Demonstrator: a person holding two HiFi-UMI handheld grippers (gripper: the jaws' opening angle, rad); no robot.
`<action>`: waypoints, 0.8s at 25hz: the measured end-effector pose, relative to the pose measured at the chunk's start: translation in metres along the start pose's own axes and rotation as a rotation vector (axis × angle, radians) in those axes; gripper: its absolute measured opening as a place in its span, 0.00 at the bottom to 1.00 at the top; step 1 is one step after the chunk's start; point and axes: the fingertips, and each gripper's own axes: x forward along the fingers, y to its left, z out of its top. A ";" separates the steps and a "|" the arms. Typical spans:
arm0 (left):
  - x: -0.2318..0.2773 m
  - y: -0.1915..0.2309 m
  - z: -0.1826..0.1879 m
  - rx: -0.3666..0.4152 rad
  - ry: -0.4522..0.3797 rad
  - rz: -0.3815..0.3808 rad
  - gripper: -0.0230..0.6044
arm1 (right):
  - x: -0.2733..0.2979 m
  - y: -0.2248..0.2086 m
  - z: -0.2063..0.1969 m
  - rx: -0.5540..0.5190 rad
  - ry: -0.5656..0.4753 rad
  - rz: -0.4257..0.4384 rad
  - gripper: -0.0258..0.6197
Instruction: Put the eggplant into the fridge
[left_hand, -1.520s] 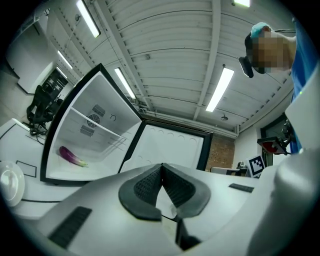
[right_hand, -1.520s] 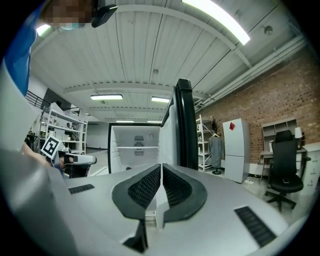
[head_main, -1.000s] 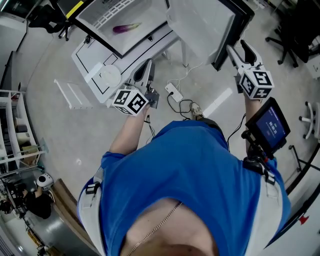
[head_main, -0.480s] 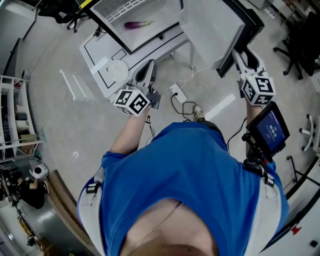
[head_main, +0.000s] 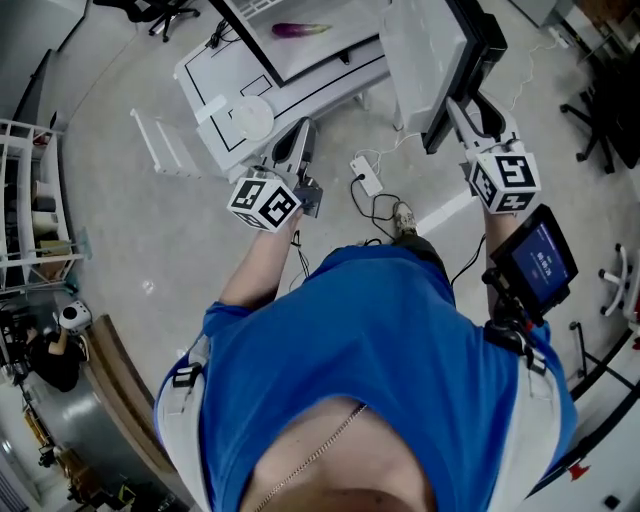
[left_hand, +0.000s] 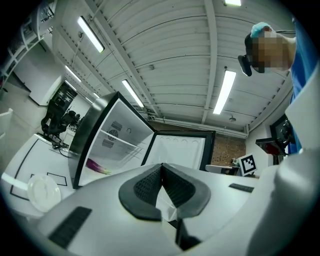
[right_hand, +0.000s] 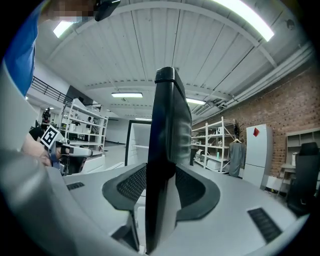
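The purple eggplant (head_main: 300, 30) lies on a white shelf inside the open fridge (head_main: 330, 45) and also shows in the left gripper view as the eggplant (left_hand: 97, 166). My right gripper (head_main: 466, 108) is shut on the dark edge of the fridge door (head_main: 440, 60). In the right gripper view the door edge (right_hand: 167, 110) stands upright between the pads of that gripper (right_hand: 162, 172). My left gripper (head_main: 298, 135) hangs in front of the fridge, shut and empty. Its pads (left_hand: 150, 185) meet with nothing between them.
A round white plate (head_main: 250, 120) lies on a low white table (head_main: 215, 75) left of the fridge. A power strip (head_main: 368, 178) with cables is on the floor between the grippers. Shelving (head_main: 30, 230) stands at far left, office chairs (head_main: 610, 100) at right.
The right gripper's jaws, wide open at the door edge before, have come together on the door. The door's white inner face looks narrower. The left gripper stayed shut and in place.
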 end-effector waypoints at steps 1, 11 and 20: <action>-0.005 0.000 0.001 0.002 -0.003 0.012 0.05 | 0.001 0.004 0.002 -0.002 -0.003 0.013 0.31; -0.061 0.002 0.024 0.013 -0.043 0.133 0.05 | 0.015 0.059 0.027 -0.051 -0.013 0.118 0.31; -0.100 0.014 0.049 0.026 -0.077 0.217 0.05 | 0.038 0.111 0.047 -0.111 -0.025 0.198 0.31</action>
